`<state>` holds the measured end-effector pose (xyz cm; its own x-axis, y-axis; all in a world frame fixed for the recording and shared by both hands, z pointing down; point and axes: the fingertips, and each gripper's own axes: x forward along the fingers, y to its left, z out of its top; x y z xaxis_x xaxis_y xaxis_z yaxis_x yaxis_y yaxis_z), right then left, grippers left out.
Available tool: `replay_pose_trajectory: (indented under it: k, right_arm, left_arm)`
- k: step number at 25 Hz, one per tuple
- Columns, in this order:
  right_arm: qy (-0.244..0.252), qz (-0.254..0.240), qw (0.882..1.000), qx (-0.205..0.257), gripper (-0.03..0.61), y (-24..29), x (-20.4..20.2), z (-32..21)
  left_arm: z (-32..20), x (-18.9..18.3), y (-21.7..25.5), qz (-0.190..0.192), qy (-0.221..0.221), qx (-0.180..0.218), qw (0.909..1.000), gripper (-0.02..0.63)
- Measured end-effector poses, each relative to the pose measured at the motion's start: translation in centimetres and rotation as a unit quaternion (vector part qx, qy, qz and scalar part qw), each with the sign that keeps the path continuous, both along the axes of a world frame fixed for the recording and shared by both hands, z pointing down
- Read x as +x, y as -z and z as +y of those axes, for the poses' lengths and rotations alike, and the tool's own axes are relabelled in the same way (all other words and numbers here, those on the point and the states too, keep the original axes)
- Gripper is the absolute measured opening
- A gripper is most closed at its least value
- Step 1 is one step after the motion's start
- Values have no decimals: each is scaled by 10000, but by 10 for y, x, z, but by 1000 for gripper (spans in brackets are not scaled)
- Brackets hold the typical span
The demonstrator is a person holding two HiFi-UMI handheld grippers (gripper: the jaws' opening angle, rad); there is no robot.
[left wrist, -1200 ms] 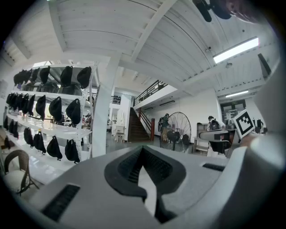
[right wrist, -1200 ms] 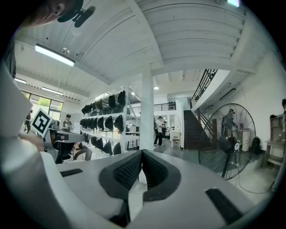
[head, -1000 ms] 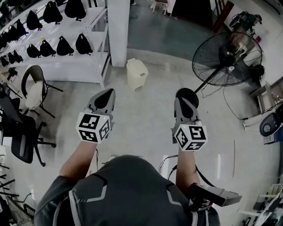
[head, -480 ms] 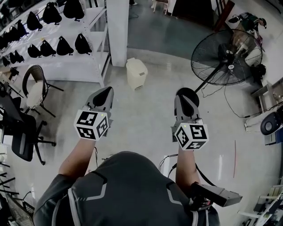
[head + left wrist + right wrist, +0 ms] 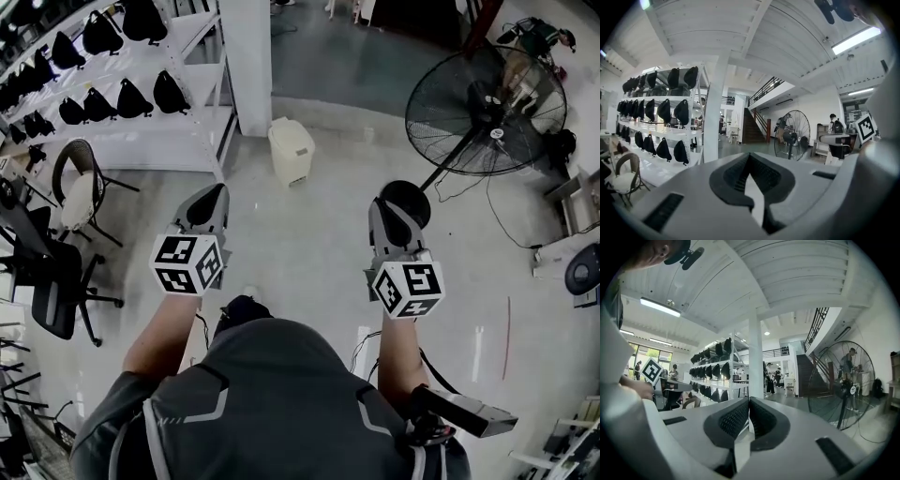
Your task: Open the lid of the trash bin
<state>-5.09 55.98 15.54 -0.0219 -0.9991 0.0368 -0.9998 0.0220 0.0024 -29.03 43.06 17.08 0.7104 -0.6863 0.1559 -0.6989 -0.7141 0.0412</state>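
Left gripper (image 5: 212, 194) and right gripper (image 5: 397, 214) are held level above the floor (image 5: 309, 253), each with jaws pressed together on nothing. Well ahead of them stands the trash bin (image 5: 291, 150), lid down, just beside the white pillar (image 5: 246, 56).

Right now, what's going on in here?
A person stands on an open workshop floor with a gripper in each hand. The left gripper and the right gripper are both held out in front, jaws together, with nothing in them. The trash bin sits on the floor ahead, beside a white pillar, lid down. Neither gripper is near it, so the lid is not yet opened.
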Motion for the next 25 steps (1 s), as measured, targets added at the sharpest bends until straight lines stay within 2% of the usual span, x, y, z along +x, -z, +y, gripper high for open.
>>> replay_pose_trajectory:
  k: [7,17,25]
  right_arm:
    - [-268,-71,9996,-96,26,-10,39,-63]
    - [-162,177,9994,-268,26,-6,60,-239]
    - [-192,201,9989,-372,27,-9,68,-352]
  left_arm:
    - [-69,39,-16,72,-195,-42,9998,6]
    - [-236,92,2,277,-610,183,9976,6]
    - [-342,109,-1,388,-784,162,9960,6]
